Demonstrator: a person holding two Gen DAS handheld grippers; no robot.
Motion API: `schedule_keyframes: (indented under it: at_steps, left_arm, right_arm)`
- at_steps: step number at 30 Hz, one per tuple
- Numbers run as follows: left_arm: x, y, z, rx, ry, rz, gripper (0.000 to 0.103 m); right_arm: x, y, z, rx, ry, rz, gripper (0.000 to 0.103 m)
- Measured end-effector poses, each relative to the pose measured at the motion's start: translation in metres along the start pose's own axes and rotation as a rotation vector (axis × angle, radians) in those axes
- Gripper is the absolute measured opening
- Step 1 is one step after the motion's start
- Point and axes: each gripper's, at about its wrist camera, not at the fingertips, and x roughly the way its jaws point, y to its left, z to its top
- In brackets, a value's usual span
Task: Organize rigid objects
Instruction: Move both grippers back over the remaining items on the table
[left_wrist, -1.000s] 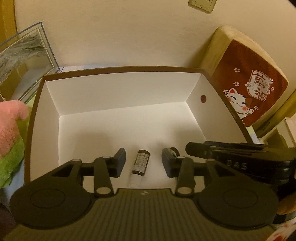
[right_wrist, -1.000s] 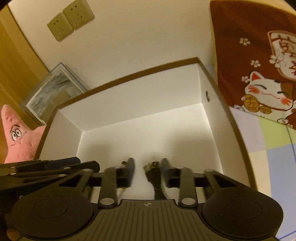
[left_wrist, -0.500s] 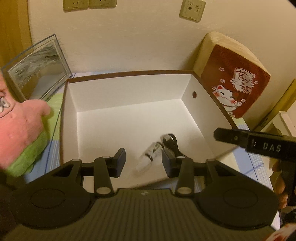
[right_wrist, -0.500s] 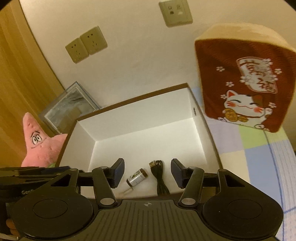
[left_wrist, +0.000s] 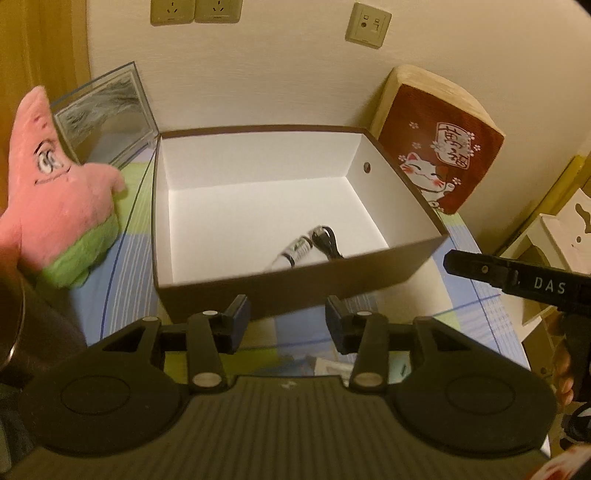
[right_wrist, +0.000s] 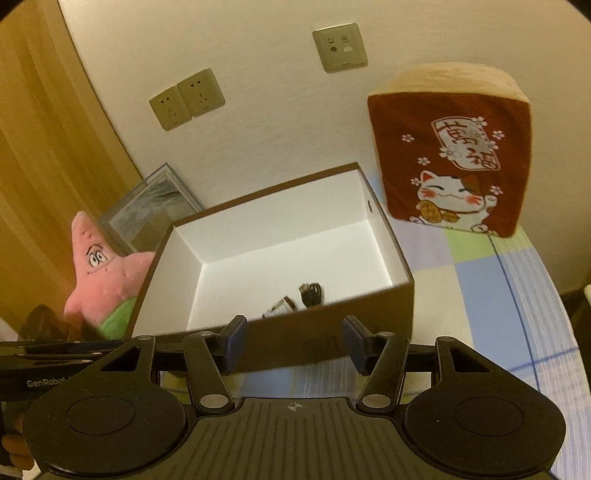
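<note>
A brown cardboard box (left_wrist: 295, 284) with a white inside stands on the table; it also shows in the right wrist view (right_wrist: 332, 332). A small dark bottle (left_wrist: 293, 252) and a coiled black cable (left_wrist: 327, 242) lie on its floor near the front wall; both also show in the right wrist view, bottle (right_wrist: 280, 307) and cable (right_wrist: 311, 293). My left gripper (left_wrist: 282, 323) is open and empty, in front of the box's near wall. My right gripper (right_wrist: 291, 341) is open and empty, also in front of the box.
A pink starfish plush (left_wrist: 55, 192) sits left of the box, with a framed picture (left_wrist: 107, 118) behind it. A red lucky-cat cushion (left_wrist: 439, 147) leans on the wall at right. The checked tablecloth (right_wrist: 480, 288) covers the table. Small packets (left_wrist: 325, 367) lie below the left gripper.
Both grippers have pulled back and up out of the box, leaving the bottle and the cable on its floor. Both stay open.
</note>
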Motion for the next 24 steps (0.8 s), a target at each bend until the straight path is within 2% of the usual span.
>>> schedule_keyframes:
  at_steps: [4, 9, 13, 24]
  left_arm:
    - [-0.009, 0.0, -0.014, -0.003, 0.008, -0.005, 0.043]
    - [-0.013, -0.006, -0.034, 0.001, 0.03, 0.002, 0.044]
    - [-0.015, -0.013, -0.049, -0.001, 0.038, -0.002, 0.045]
    - [-0.023, -0.036, -0.08, -0.01, 0.039, 0.058, 0.052]
  right_arm:
    - [-0.01, 0.0, -0.015, 0.016, 0.013, -0.039, 0.058]
    - [-0.016, -0.007, -0.032, 0.063, 0.053, -0.023, 0.058]
    - [-0.019, -0.01, -0.043, 0.037, 0.087, -0.037, 0.058]
    - [-0.029, -0.035, -0.073, 0.021, 0.187, -0.031, 0.058]
